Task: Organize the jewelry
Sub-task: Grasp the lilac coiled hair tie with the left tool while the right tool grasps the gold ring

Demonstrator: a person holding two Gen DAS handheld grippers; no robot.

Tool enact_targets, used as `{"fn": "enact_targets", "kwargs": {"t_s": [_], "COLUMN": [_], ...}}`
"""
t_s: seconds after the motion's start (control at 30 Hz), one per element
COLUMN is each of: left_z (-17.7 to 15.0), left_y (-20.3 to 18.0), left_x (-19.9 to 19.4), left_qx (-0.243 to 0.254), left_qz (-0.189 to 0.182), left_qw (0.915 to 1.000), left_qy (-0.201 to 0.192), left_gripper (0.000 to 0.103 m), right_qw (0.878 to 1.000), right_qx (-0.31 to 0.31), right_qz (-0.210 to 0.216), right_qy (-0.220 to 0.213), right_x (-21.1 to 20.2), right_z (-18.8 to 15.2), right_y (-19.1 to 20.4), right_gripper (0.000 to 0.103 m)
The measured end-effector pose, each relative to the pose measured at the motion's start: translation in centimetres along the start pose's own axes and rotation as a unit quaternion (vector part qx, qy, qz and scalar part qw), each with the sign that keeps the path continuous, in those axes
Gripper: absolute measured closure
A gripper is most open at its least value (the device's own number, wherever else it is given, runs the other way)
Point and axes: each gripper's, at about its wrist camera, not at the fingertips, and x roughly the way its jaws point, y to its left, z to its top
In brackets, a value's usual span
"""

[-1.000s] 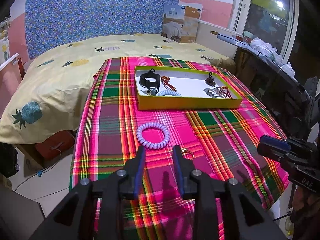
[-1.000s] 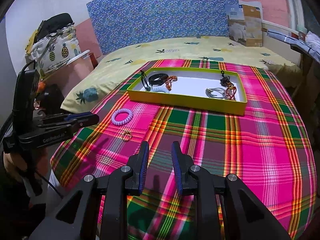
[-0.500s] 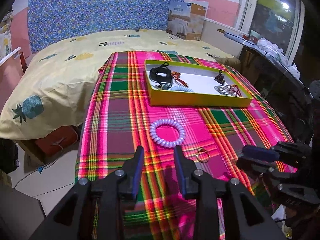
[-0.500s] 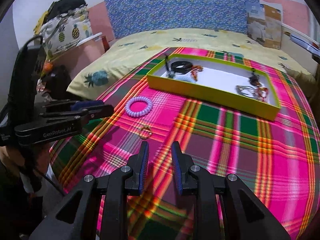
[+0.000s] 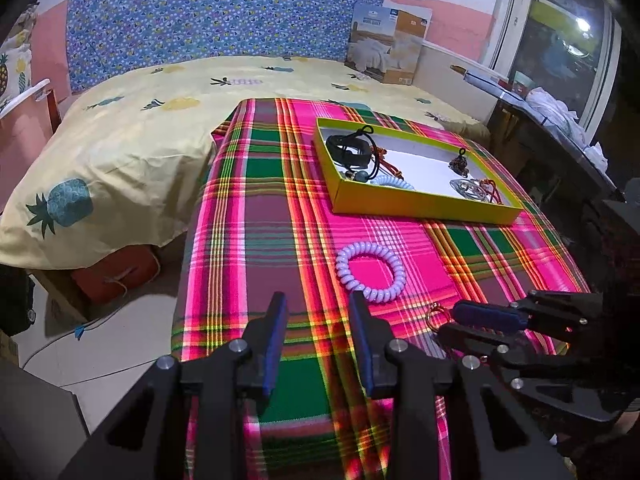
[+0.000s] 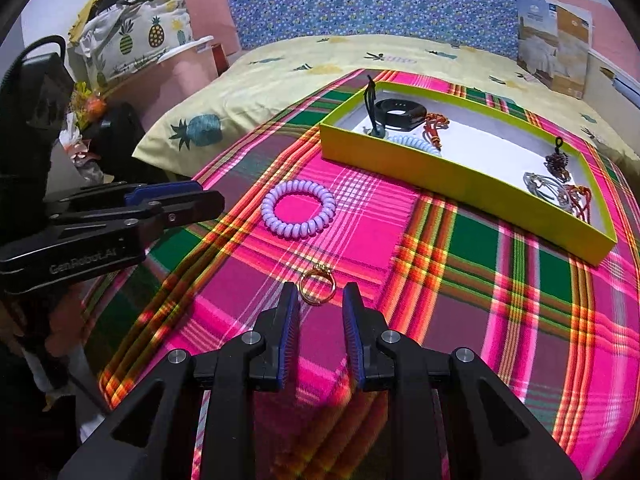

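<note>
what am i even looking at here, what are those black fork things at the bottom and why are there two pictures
The black forks are hand-held grippers: a person holds one in each hand, and no robot arm is involved. Each carries a wide-angle camera looking forward along its two fingers, hence two pictures of one scene.

One picture is from the left gripper, the other from the right gripper. Each also catches the other gripper at its edge.

Both look at a table under a plaid cloth, beside a bed. On the cloth lie a lilac coil bracelet and a small gold ring. Farther back, a yellow tray already holds a black band, cords and other pieces.

Both grippers are open and hold nothing. The right one has the ring just ahead of its fingertips, so it probably goes for that next.
</note>
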Motion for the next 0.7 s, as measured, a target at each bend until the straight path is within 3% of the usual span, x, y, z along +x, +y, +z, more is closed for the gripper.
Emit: {"fn": "enact_targets", "kwargs": {"t_s": [0.37,0.7], "left_z": [0.2,0.5], "left_y": [0.4,-0.5], "left_x": [0.3,0.9], "left_qx": [-0.005,0.001], "left_qz": [-0.005,-0.025], "left_qw": [1.0,0.9997], "left_qy": [0.0,0.005], "left_gripper": [0.07,0.069], "right_qw": [0.999,0.999], "right_qx": [-0.029,-0.02], "right_qz": [-0.029,-0.028], "right_qy": [0.002,-0.005], "right_x": [0.8,0.3], "right_z": [0.6,0.1], "right_y": [1.2,0.7], "right_gripper": [0.079,0.081]}}
